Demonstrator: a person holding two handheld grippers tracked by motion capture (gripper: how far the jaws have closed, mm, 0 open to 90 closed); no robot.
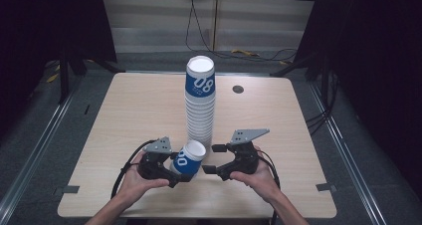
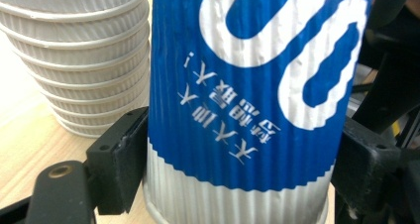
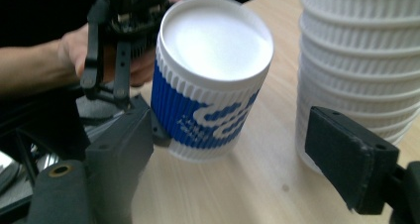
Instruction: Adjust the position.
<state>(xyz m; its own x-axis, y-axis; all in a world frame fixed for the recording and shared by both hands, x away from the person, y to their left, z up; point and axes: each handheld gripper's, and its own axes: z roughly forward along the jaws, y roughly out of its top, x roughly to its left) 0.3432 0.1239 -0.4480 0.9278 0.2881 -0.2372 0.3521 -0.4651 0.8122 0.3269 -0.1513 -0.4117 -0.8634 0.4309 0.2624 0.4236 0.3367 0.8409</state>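
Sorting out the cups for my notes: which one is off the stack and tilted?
The single blue-and-white cup clamped in the left gripper, leaning toward the right gripper. All the others sit nested upright in the tall stack behind it.

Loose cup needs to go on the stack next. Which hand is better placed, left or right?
Left, probably. The left gripper already clamps the blue-and-white cup, tilted, beside the cup stack. The right gripper has open jaws, holding nothing, beside the cup.

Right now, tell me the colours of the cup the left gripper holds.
Blue band with white lettering, white ribbed base: the cup, best in the left gripper view.
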